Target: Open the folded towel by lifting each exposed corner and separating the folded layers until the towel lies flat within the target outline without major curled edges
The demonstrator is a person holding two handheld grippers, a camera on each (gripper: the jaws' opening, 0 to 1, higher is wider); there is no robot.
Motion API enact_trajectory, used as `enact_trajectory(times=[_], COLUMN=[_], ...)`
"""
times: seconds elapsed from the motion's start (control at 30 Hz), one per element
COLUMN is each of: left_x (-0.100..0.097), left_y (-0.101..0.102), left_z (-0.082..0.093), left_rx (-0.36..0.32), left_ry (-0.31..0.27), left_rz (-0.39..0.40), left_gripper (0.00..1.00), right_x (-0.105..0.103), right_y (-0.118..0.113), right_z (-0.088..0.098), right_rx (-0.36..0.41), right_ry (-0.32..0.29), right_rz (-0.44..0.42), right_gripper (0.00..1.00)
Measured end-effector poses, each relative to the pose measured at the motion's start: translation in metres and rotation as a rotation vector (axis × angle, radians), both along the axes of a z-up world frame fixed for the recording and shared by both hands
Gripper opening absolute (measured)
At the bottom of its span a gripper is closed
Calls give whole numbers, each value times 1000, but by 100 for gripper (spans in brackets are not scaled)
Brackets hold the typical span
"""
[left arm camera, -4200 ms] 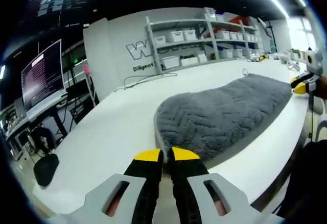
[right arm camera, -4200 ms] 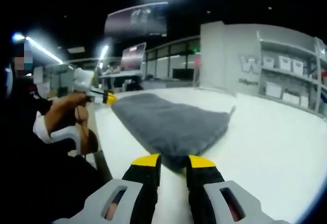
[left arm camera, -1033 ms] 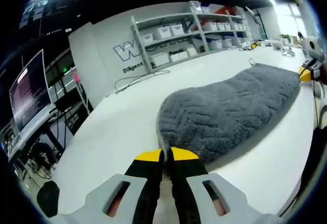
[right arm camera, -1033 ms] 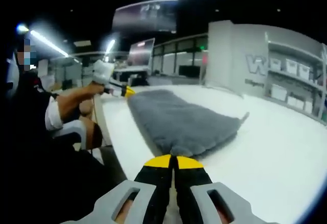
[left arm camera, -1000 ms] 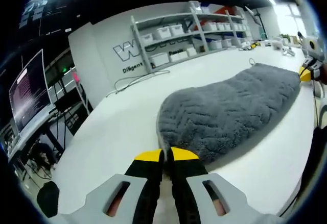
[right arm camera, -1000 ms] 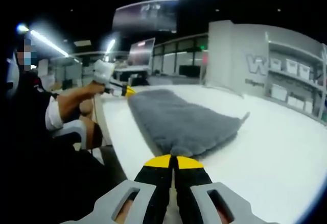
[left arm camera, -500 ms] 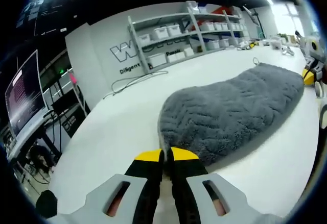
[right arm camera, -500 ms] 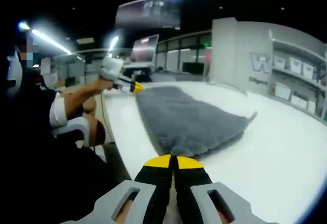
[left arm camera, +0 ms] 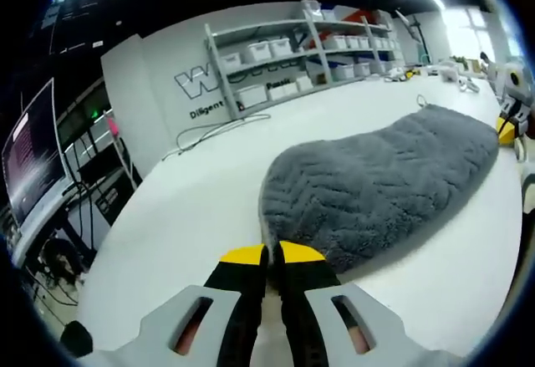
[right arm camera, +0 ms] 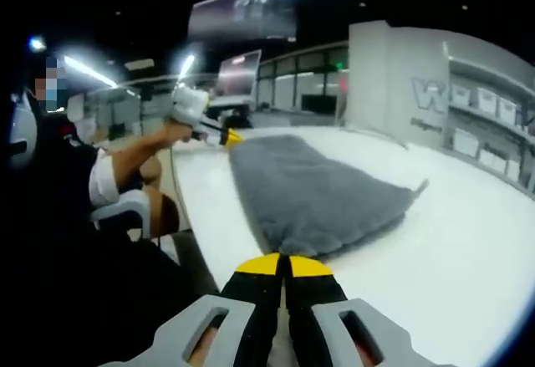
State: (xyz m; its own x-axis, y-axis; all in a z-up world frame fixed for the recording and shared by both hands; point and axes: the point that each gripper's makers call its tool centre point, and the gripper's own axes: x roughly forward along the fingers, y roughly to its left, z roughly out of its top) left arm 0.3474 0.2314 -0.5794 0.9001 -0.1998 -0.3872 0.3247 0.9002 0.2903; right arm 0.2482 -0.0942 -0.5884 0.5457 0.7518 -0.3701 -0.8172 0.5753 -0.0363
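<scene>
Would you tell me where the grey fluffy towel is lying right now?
The grey fluffy towel lies on the white table, stretched between the left gripper and right gripper, each pinching one end.

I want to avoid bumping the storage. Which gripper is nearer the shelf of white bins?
Right. The right gripper pinches the towel corner at the table end by the shelf of white bins; the left gripper pinches the corner farther from it.

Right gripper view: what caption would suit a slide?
Right gripper pinching a grey towel corner on a white table.
</scene>
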Motion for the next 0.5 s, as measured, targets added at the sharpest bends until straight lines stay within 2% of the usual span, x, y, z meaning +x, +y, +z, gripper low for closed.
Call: enact_trajectory(times=[0.27,0.5], left_x=[9,17], left_y=[1,5], left_z=[-1,-2], left_rx=[-17,-46], left_ry=[13,41], left_rz=[-18,-34], left_gripper=[5,5], right_x=[-3,-7], right_y=[6,8], right_z=[-1,-3], right_rx=[-68,-76], right_ry=[11,37], right_rz=[19,17], right_gripper=[0,0])
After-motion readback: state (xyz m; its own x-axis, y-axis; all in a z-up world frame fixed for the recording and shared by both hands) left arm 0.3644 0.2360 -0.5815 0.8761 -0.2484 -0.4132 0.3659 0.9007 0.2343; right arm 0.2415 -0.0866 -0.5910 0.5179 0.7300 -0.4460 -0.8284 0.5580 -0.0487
